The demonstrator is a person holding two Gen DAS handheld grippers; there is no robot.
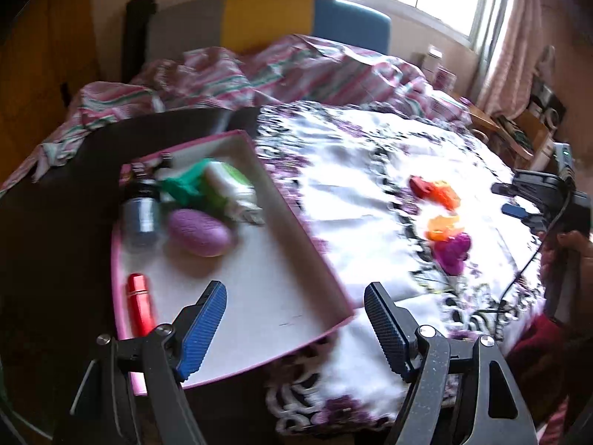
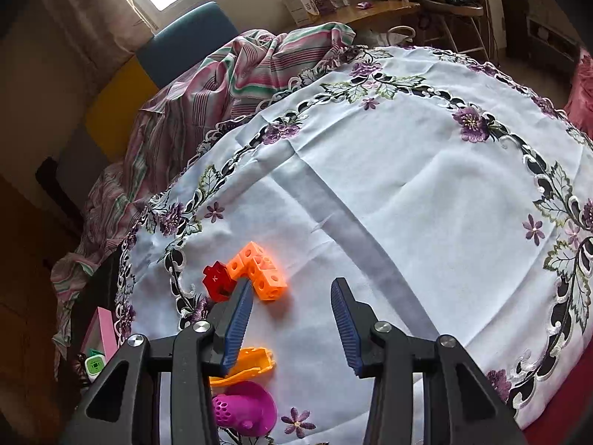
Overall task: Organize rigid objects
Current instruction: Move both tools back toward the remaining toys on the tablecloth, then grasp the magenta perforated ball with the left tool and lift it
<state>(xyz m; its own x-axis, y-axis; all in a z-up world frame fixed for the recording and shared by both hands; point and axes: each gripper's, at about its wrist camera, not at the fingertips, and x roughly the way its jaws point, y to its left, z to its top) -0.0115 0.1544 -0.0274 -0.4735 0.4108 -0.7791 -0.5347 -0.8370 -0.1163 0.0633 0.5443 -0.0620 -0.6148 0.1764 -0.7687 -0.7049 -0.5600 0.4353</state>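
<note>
A pink-edged box (image 1: 304, 222) lies on the dark table and holds a grey bottle (image 1: 141, 215), a purple oval case (image 1: 200, 231), a red tube (image 1: 139, 304) and green and white items (image 1: 218, 185). My left gripper (image 1: 294, 328) is open and empty above the box's near right corner. On the flowered cloth lie orange linked cubes (image 2: 259, 270), a red cube (image 2: 217, 280), a yellow-orange piece (image 2: 250, 365) and a magenta piece (image 2: 246, 411). My right gripper (image 2: 292, 324) is open and empty, hovering just right of these toys. It also shows in the left wrist view (image 1: 519, 200).
A white cloth with purple flowers (image 2: 407, 185) covers the round table. A bed with striped bedding (image 1: 241, 70) stands behind. A wooden side table (image 2: 367, 11) with boxes is at the back. A black cable (image 1: 519, 270) crosses the cloth.
</note>
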